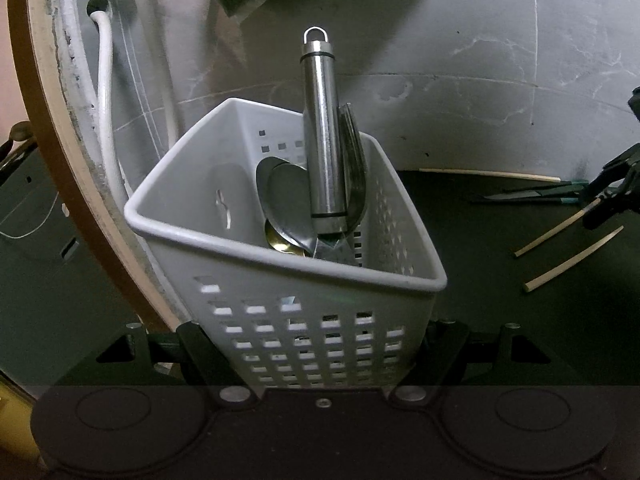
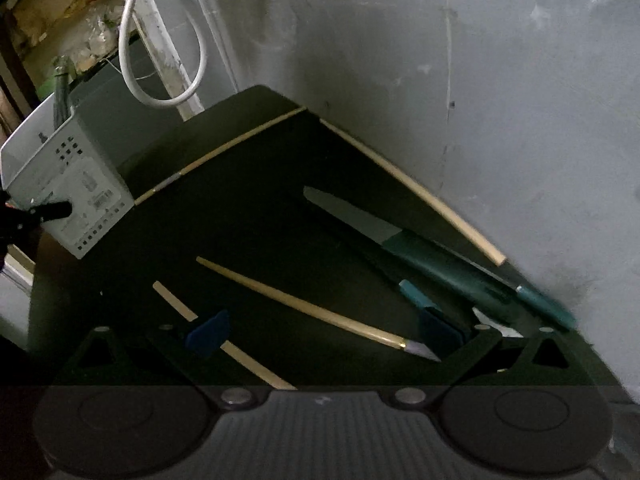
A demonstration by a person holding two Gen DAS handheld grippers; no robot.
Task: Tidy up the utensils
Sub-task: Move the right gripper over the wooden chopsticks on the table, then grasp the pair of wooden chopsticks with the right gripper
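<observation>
Left claw (image 1: 316, 344): its two black fingers are clamped on the low sides of the white basket (image 1: 280, 264), one on each side.
Right claw (image 2: 320, 332): its fingers with blue tips stand wide apart over the dark table (image 2: 248, 216), with nothing pinched. One chopstick (image 2: 304, 308) lies between the fingers.
White basket: it stands at the far left part of the table, close to the grey wall (image 1: 460, 80). It has small square holes in its sides.
Inside the basket: a long shiny handle (image 1: 324, 136) with a little ring on top sticks up and leans on the far side. Spoons (image 1: 286, 208) sit beside it, bowls up.
Chopsticks: the one between the right fingers has a silver tip. A flat pale stick (image 2: 176, 304) lies to its left, partly under the left blue finger tip.
Knife (image 2: 360, 216): it lies to the right of the chopstick, with a grey blade and a dark green handle.
Long pale stick (image 2: 420, 192): it lies along the far edge of the table, by the wall.
White hose (image 1: 106, 92): it hangs on the wall, left of the basket.
</observation>
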